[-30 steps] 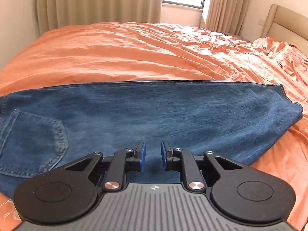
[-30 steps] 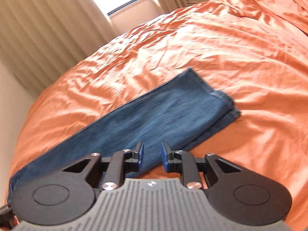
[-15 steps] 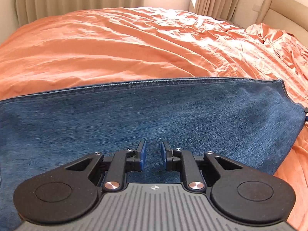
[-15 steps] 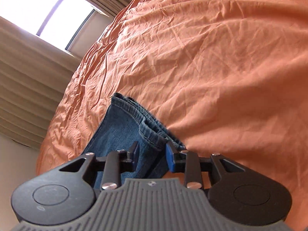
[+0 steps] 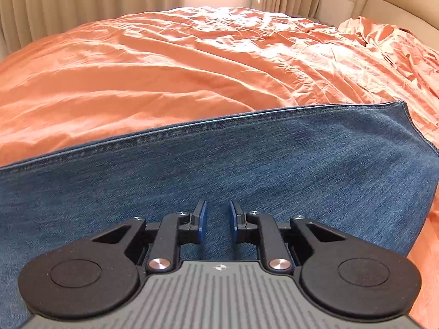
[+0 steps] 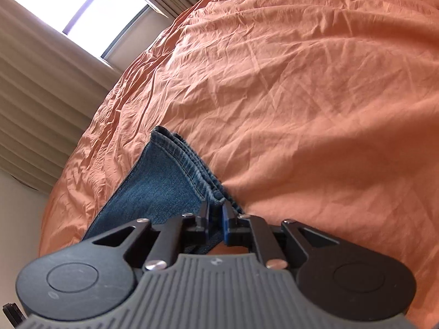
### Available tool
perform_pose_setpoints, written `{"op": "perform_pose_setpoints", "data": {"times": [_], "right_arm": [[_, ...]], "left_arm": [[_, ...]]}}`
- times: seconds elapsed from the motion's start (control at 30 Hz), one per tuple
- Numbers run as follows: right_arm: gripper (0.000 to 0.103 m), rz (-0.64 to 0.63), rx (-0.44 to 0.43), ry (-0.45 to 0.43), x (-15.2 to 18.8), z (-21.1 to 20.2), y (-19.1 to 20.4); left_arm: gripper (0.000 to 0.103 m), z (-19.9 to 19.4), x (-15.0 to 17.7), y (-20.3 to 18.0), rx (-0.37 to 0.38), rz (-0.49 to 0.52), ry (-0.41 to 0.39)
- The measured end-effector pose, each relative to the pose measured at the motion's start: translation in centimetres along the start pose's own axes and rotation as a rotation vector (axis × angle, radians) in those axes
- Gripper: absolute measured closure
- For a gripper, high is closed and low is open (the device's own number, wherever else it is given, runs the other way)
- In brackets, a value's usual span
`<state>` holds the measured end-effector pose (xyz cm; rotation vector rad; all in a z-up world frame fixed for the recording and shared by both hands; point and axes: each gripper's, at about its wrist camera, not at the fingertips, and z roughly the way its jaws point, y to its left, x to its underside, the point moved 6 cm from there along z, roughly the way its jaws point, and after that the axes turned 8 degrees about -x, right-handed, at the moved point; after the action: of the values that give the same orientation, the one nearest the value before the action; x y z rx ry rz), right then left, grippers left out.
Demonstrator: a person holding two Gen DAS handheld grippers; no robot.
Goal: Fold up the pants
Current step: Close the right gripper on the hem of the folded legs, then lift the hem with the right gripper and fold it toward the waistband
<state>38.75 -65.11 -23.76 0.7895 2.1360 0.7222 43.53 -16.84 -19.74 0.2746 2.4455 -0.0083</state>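
Right gripper (image 6: 216,213) pinches the pant hem; left gripper (image 5: 217,218) holds nothing.

The right jaws have just been opening a little, yet the blue jeans (image 6: 164,183) hem sits squeezed between them. The left jaws stand a little apart above the jeans (image 5: 247,164). The jeans lie flat on the orange bedsheet (image 5: 164,63), near the beige curtains (image 6: 35,82).

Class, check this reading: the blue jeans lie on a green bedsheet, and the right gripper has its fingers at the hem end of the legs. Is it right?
One detail is wrong: the bedsheet is orange, not green, as the right wrist view shows. The rest stands: the blue jeans lie on it, and the right gripper has its fingers at the hem end of the legs.
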Motion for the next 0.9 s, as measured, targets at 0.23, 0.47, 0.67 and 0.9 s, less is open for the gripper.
{"op": "perform_pose_setpoints", "data": {"times": [0.23,0.47,0.67,0.9], "right_arm": [[0.058,0.156,-0.151,0.063,2.5,-0.2,-0.8],[0.079,0.335,-0.227,0.006,1.9,3.1,-3.1],[0.096,0.162,-0.223,-0.022,0.6,2.2,-1.1],[0.097,0.108,-0.197,-0.016,0.3,2.5,-0.5]], "left_arm": [[0.084,1.0,-1.6,-3.7,0.084,0.009,-0.02],[0.081,2.5,-2.9,-6.3,0.108,0.023,-0.026],[0.081,4.9,-4.9,-7.2,0.115,0.038,-0.038],[0.083,8.4,-7.2,-9.0,0.073,0.119,-0.035]]}}
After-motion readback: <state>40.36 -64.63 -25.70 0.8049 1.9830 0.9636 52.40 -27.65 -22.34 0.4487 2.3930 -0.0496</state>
